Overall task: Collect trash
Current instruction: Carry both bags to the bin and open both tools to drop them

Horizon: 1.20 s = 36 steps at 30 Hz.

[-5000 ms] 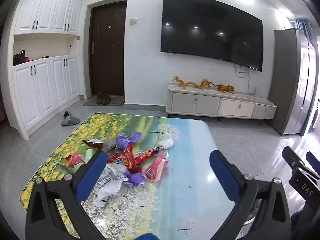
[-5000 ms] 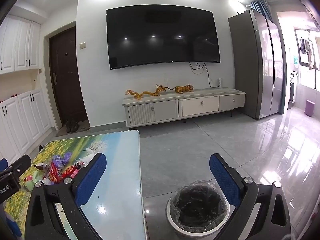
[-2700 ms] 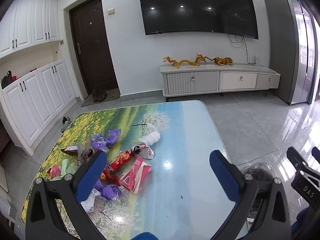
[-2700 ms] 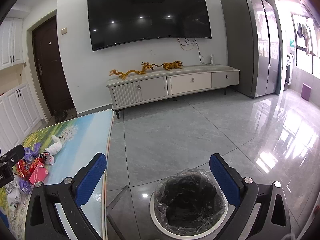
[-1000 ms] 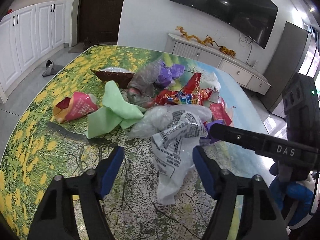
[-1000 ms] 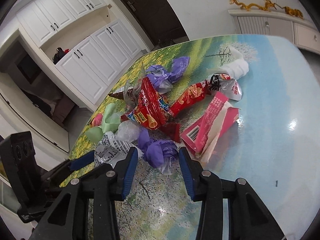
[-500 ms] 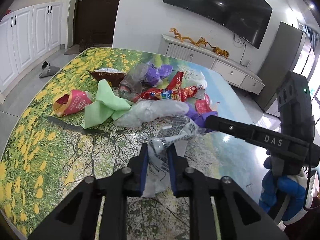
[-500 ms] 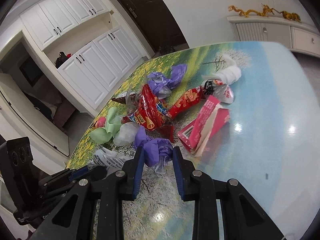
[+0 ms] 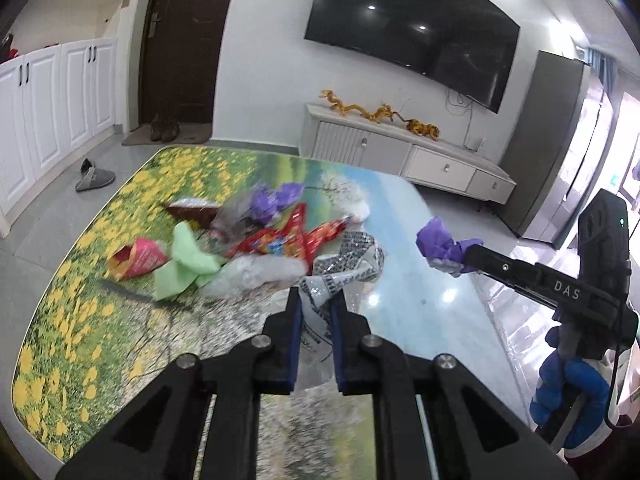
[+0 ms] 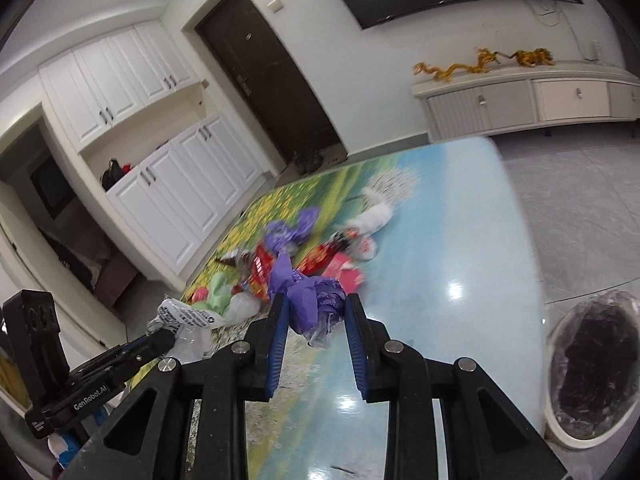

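Observation:
My left gripper point(image 9: 316, 304) is shut on a crumpled white printed plastic bag point(image 9: 348, 264), lifted off the table; the bag point(image 10: 184, 316) also shows in the right wrist view. My right gripper point(image 10: 314, 308) is shut on a purple crumpled wrapper point(image 10: 316, 304), raised above the table; in the left wrist view that purple wrapper point(image 9: 438, 246) hangs at its tips. A pile of trash stays on the flower-print table point(image 9: 80, 280): red snack wrappers point(image 9: 288, 240), green paper point(image 9: 186, 264), a clear bag point(image 9: 256, 272), another purple wrapper point(image 9: 276, 200).
A white bin lined with a black bag point(image 10: 592, 368) stands on the floor right of the table. A white tissue point(image 10: 374, 214) and a pink packet point(image 10: 344, 272) lie on the table. A TV cabinet point(image 9: 400, 152) lines the far wall; a slipper point(image 9: 94, 178) lies on the floor.
Both grippers closed on their pieces and rose from the table: the left with the white printed bag, the right with the purple wrapper, swinging right so the bin came into view.

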Motion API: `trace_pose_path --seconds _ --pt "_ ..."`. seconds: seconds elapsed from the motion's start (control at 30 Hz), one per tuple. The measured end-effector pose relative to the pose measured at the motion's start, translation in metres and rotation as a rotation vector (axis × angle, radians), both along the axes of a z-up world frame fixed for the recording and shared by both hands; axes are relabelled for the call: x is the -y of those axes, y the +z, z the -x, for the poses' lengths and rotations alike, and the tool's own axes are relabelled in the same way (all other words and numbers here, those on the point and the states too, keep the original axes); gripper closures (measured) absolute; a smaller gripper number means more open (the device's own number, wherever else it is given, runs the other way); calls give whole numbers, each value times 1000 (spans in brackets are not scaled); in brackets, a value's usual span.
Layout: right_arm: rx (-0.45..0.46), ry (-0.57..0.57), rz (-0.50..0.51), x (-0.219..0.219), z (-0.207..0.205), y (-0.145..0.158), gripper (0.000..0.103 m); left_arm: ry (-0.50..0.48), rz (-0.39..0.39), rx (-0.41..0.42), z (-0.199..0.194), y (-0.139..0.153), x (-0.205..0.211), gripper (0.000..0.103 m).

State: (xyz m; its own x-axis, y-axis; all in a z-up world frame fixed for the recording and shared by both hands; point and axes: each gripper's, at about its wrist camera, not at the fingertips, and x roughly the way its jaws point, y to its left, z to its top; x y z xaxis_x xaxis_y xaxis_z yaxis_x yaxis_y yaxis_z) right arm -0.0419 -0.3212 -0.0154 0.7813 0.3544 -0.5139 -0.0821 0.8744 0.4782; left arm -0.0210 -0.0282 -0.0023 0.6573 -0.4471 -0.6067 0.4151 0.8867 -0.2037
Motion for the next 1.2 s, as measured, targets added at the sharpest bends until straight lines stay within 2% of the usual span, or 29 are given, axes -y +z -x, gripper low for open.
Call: trace_pose_path --seconds 0.17,0.33,0.47,0.6,0.8,1.03,1.07,1.13,1.2 --pt "37 -140 10 50 28 8 76 -105 -16 30 1 18 60 91" --pt "31 -317 36 112 58 1 76 -237 -47 35 1 23 146 91" --pt "-7 -455 87 155 79 -14 76 -341 -79 14 0 15 221 91" --pt "-79 -555 97 197 89 -38 76 -415 -110 -22 0 0 282 91" --pt "-191 -611 64 236 88 -74 76 -493 -146 -96 4 -31 358 90" --pt "-285 -627 6 269 96 -112 72 -535 -154 -178 -6 -58 403 89" --pt "-294 -629 -5 271 99 -117 72 -546 -153 -194 -7 -62 410 86" --pt "-313 -635 -28 273 99 -123 63 -561 -145 -216 -9 -68 417 76" --pt "-327 -644 -26 275 99 -126 59 -564 -135 -222 -8 -70 422 54"
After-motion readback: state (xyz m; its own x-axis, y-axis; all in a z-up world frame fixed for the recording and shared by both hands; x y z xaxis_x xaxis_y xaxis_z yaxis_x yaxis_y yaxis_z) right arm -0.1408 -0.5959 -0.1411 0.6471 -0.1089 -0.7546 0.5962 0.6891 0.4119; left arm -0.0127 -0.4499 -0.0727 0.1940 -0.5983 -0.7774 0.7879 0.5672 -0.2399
